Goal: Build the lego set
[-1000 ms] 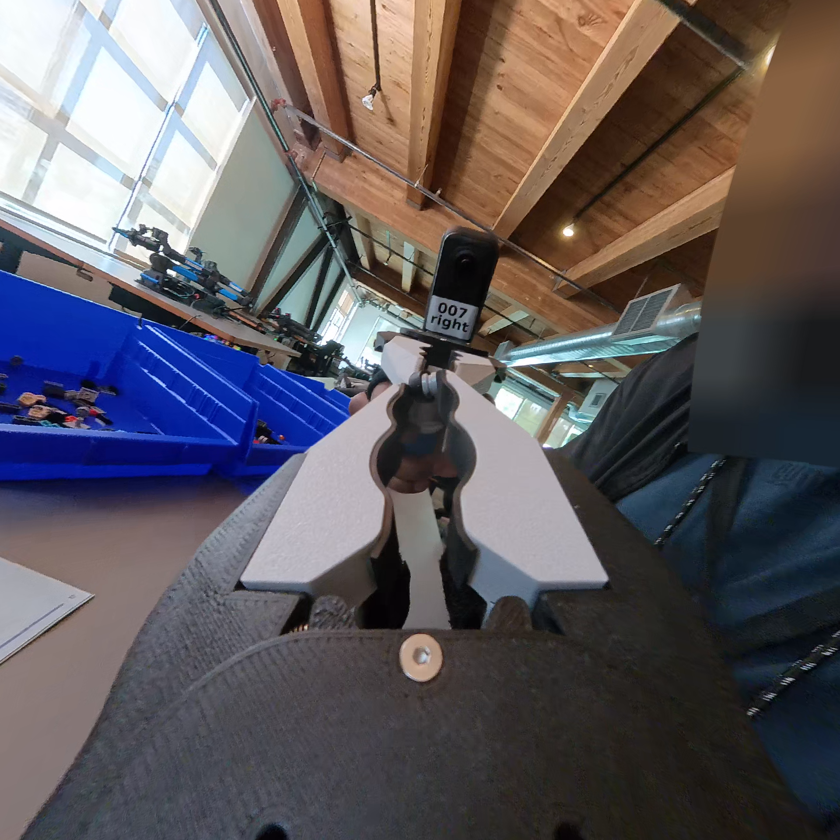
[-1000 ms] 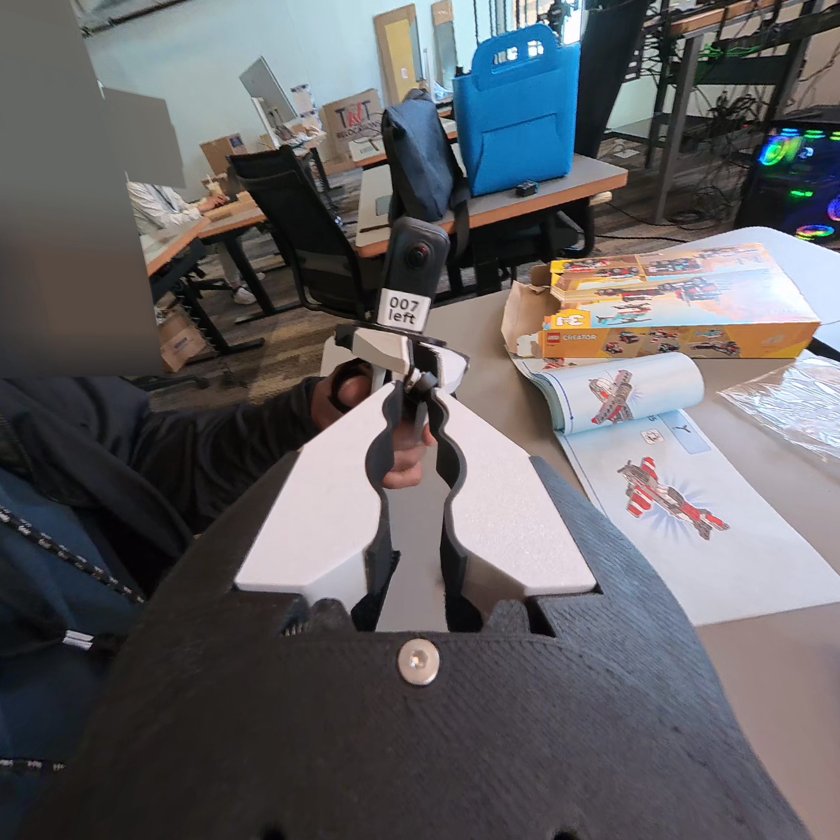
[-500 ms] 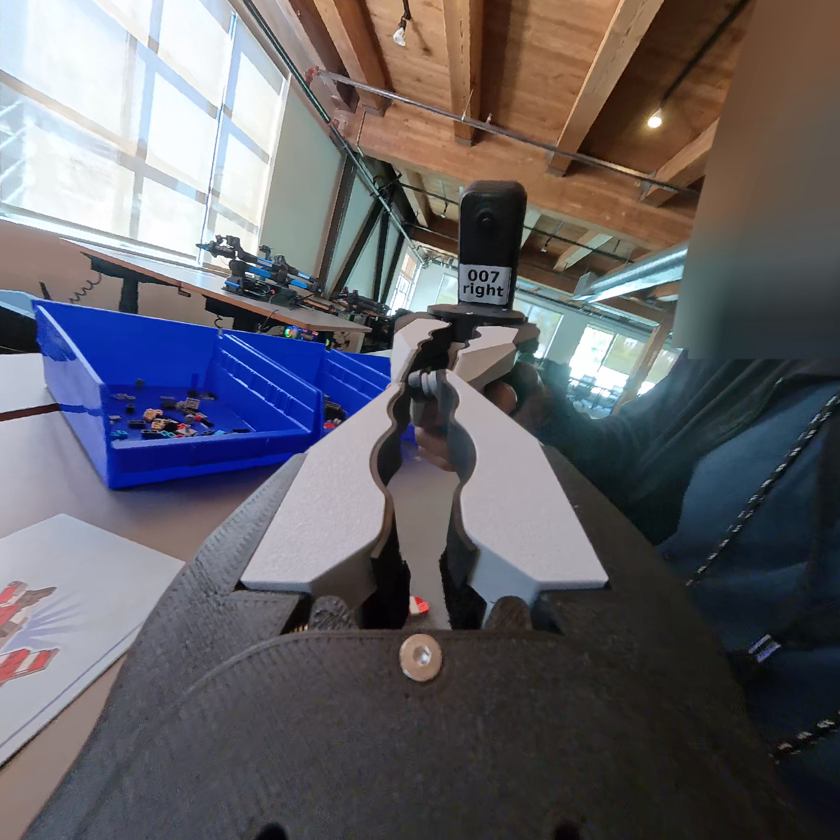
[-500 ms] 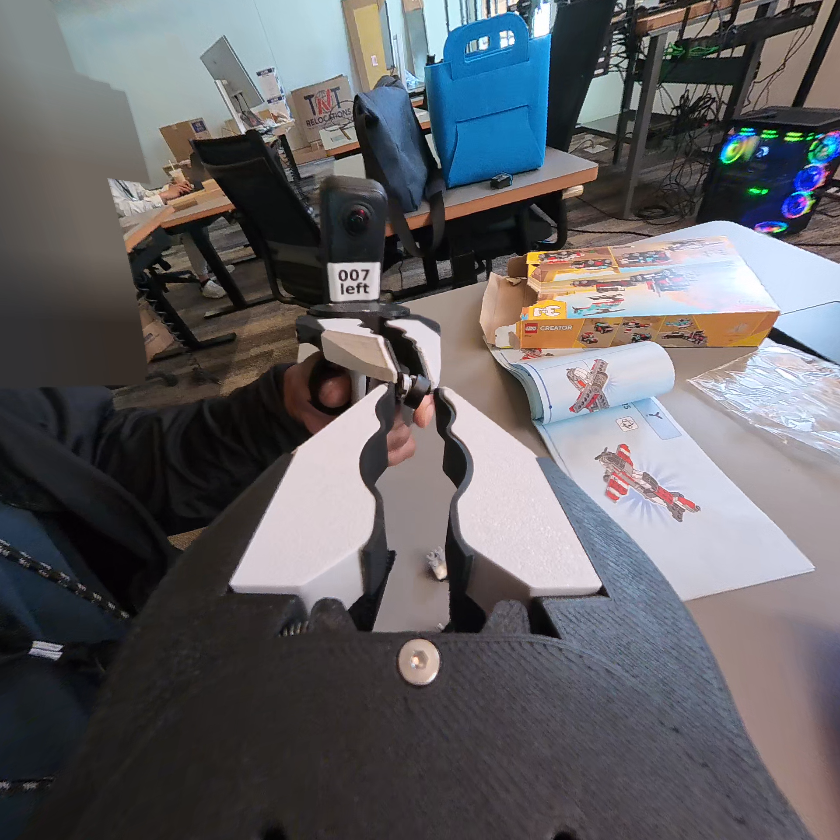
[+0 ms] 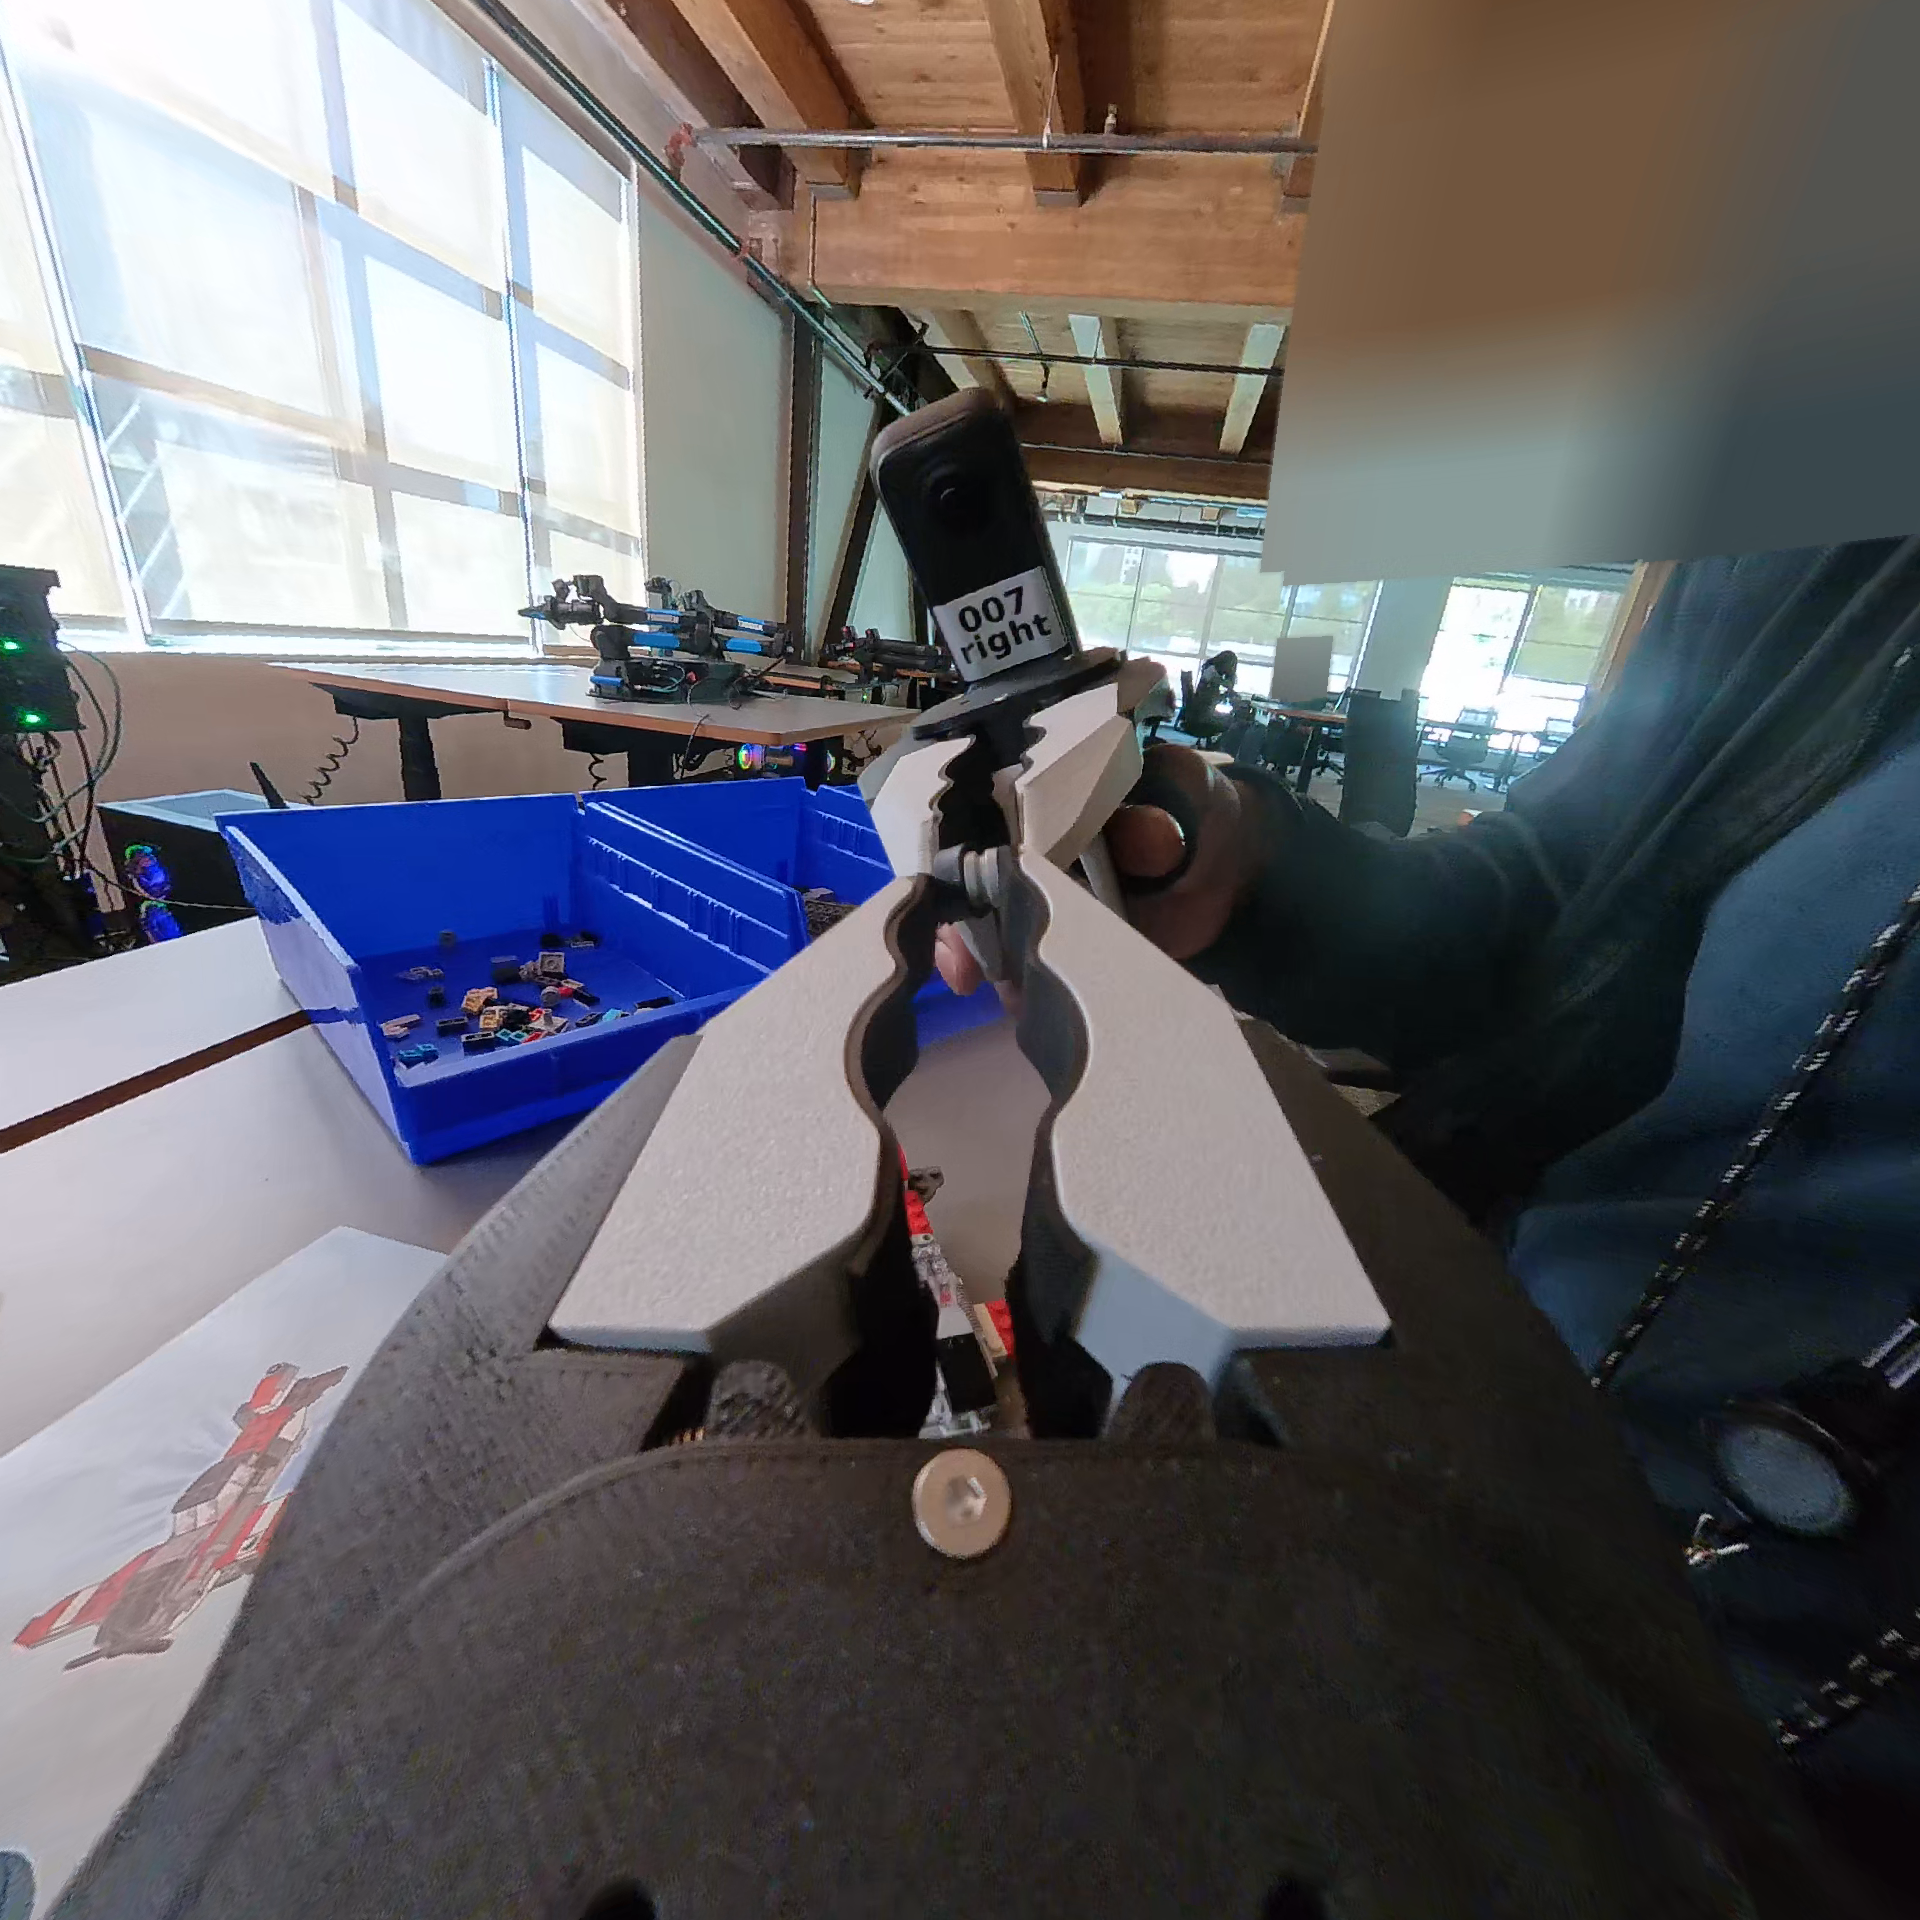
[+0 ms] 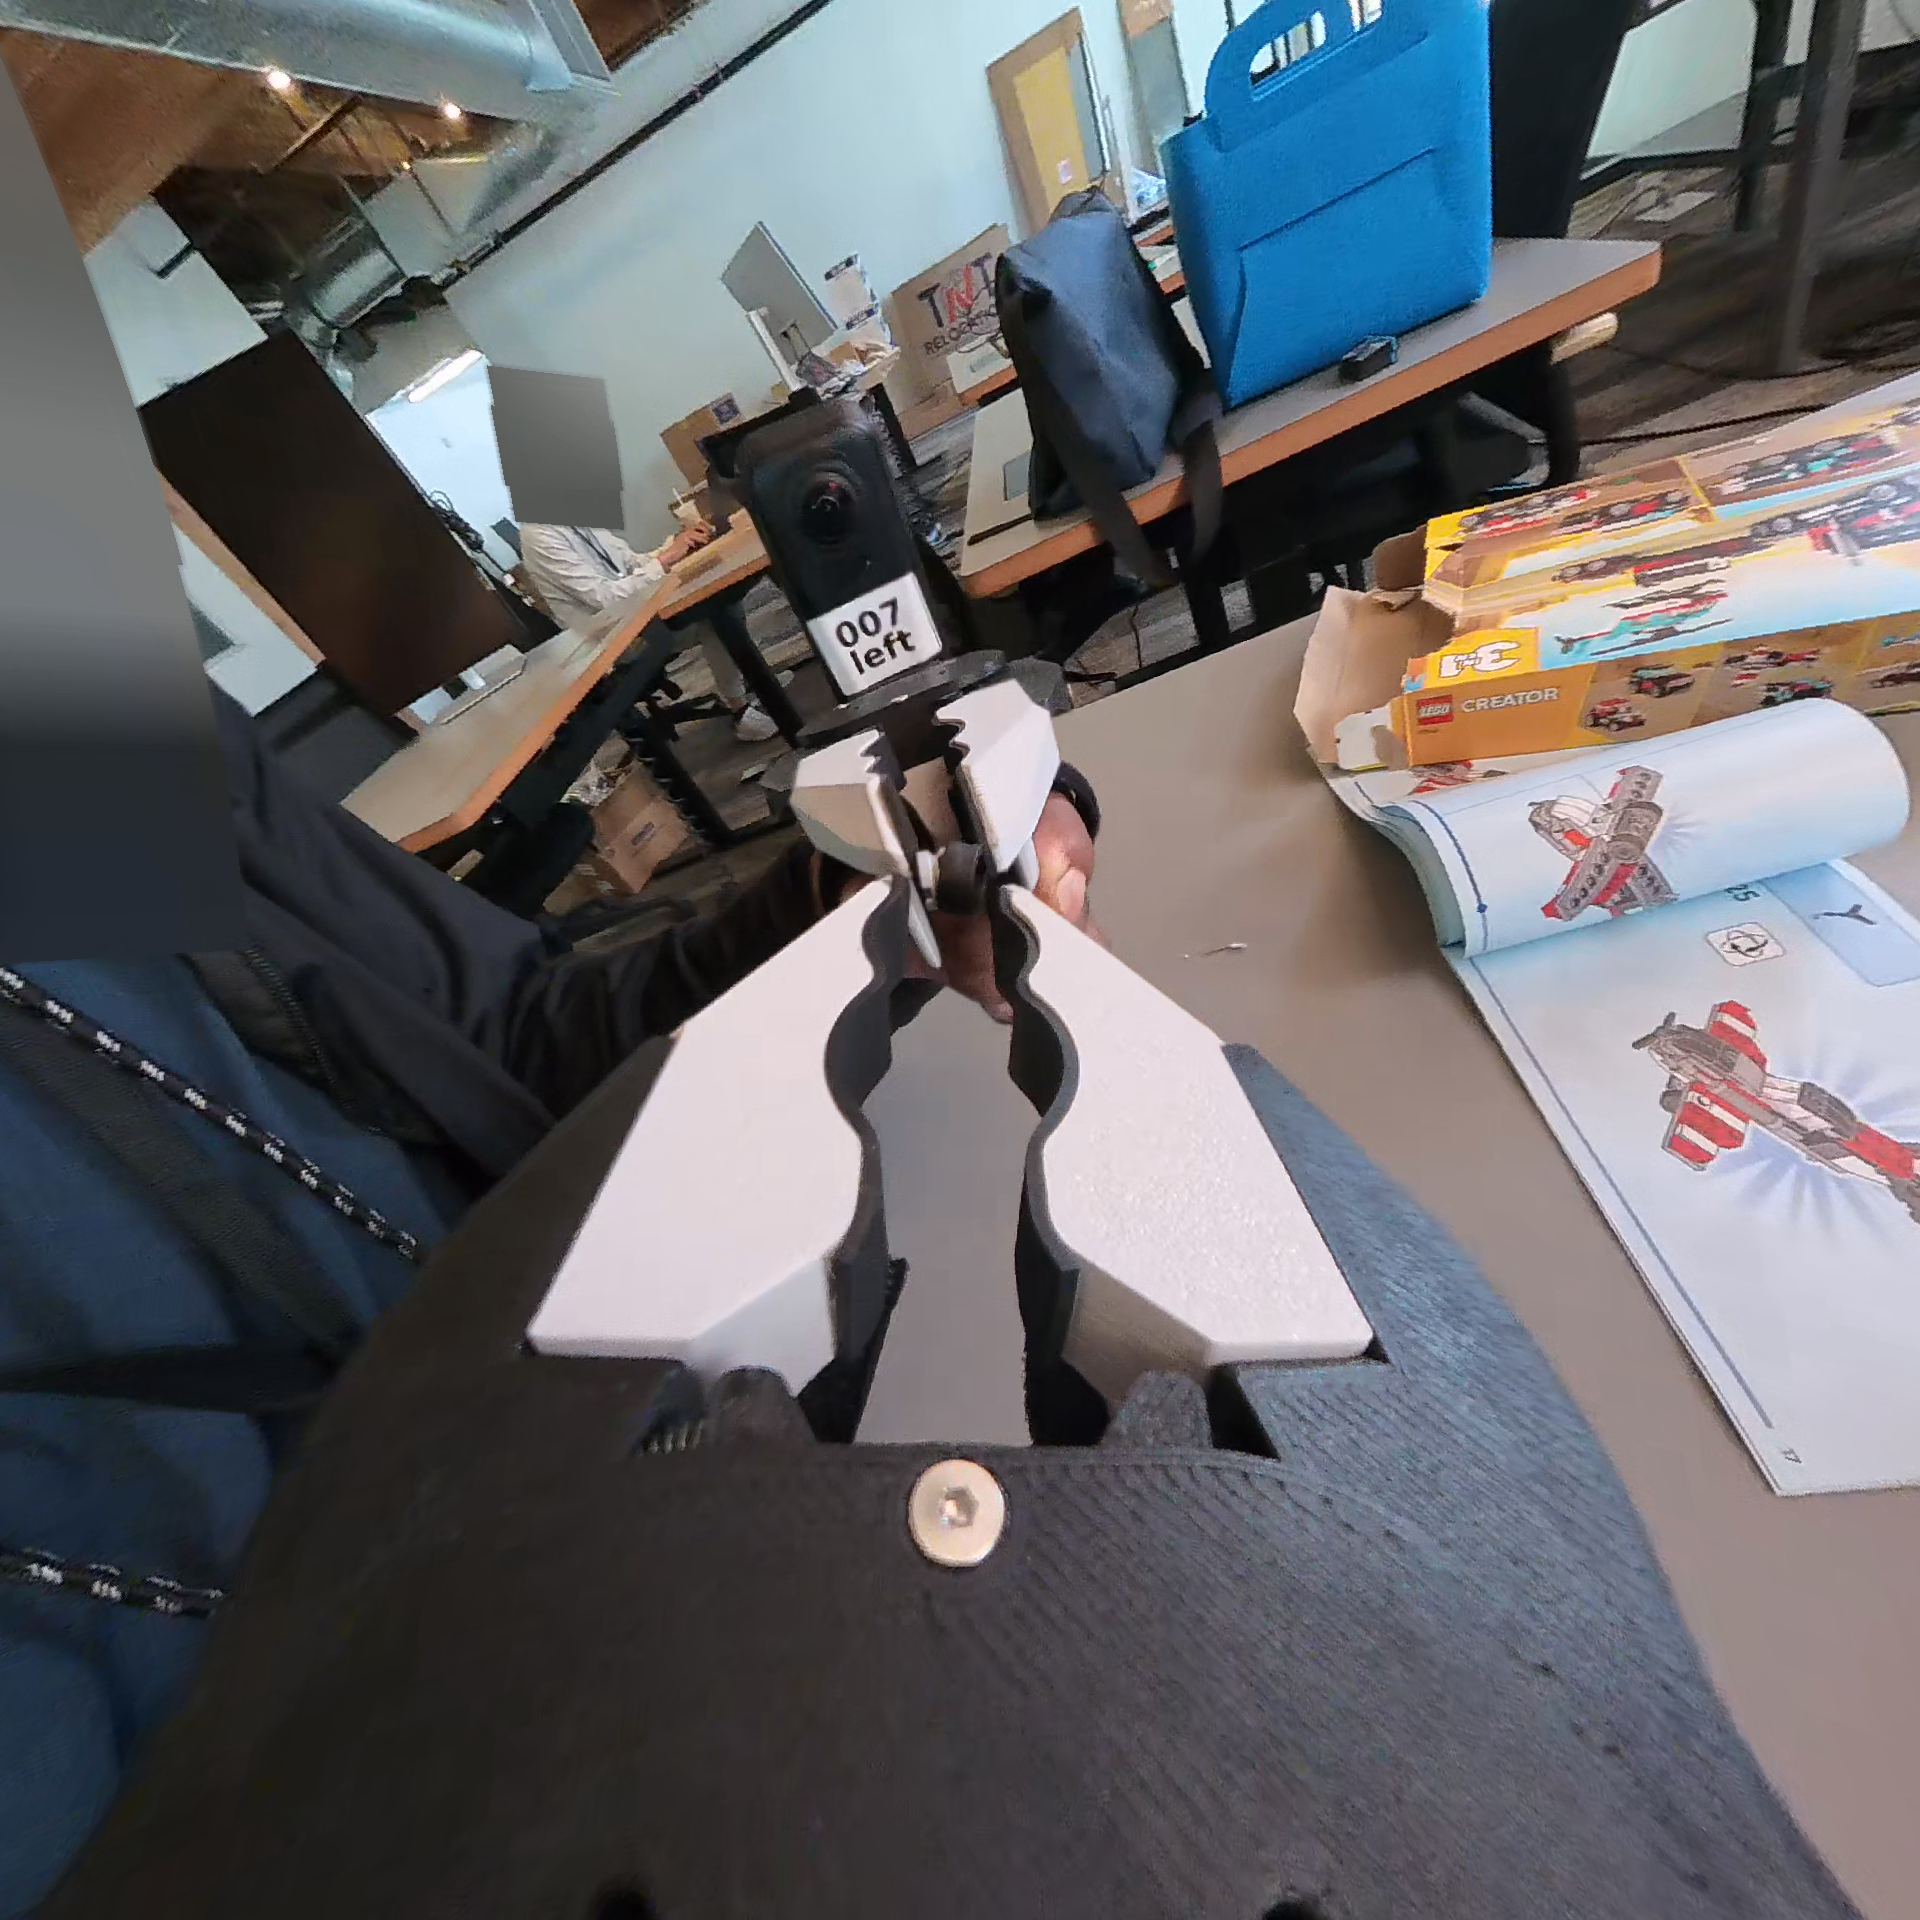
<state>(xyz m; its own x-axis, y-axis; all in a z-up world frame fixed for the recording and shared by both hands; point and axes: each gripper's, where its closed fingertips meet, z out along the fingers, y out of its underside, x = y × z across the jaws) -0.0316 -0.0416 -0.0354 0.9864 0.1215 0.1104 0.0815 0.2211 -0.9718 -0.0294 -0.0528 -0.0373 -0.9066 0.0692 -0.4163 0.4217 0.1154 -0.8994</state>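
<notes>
Grey table (image 6: 1299, 935), timber ceiling (image 5: 1039, 239), big windows (image 5: 312, 312).

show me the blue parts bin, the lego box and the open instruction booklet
blue parts bin (image 5: 499, 894): left wrist view, inner back wall of the front compartment.
lego box (image 6: 1662, 623): right wrist view, its printed top face.
instruction booklet (image 6: 1621, 1122): right wrist view, the flat open page on the table.
</notes>
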